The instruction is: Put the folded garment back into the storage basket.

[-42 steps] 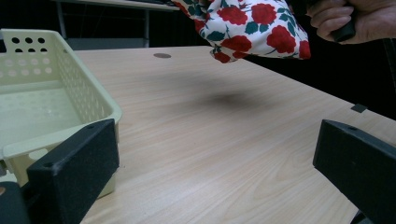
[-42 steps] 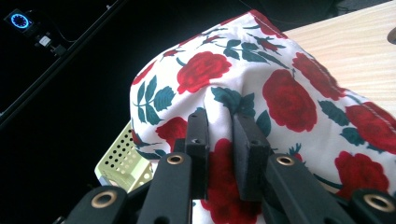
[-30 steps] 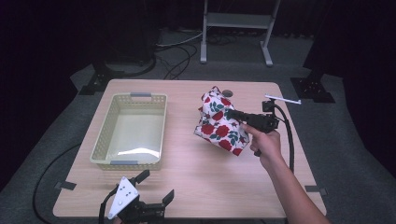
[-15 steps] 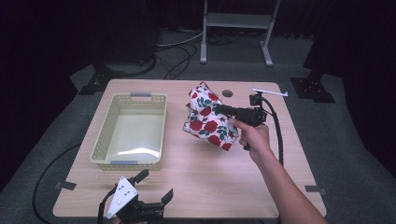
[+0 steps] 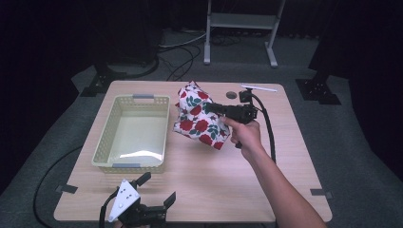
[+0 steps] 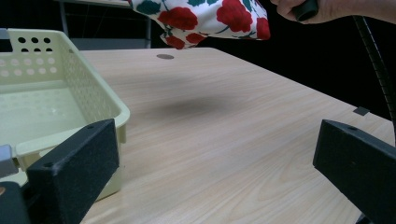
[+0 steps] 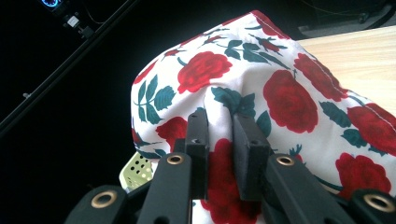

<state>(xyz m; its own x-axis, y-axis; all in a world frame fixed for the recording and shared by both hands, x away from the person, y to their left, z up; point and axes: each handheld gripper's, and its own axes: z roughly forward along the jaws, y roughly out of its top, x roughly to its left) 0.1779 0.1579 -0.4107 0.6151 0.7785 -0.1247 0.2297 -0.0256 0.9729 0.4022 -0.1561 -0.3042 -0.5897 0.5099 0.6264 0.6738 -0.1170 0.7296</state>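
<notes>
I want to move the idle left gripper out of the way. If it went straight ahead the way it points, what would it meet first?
Probably nothing on the bare table: the left gripper aims past the basket corner, under the held floral cloth. Depth is uncertain.

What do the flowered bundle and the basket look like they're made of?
Flowered bundle: woven cloth, matte; it folds and bunches between the right gripper jaws, with a stitched hem. Basket: probably molded plastic, pale yellow, slightly glossy, with punched holes in its walls.

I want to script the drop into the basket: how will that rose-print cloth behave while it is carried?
Probably floppy: the rose-print cloth bunches and droops below the right gripper, whose jaws pinch one fold. Likely light, since that small pinch keeps it clear of the table. It may land crumpled or drape over the rim of the basket.
</notes>
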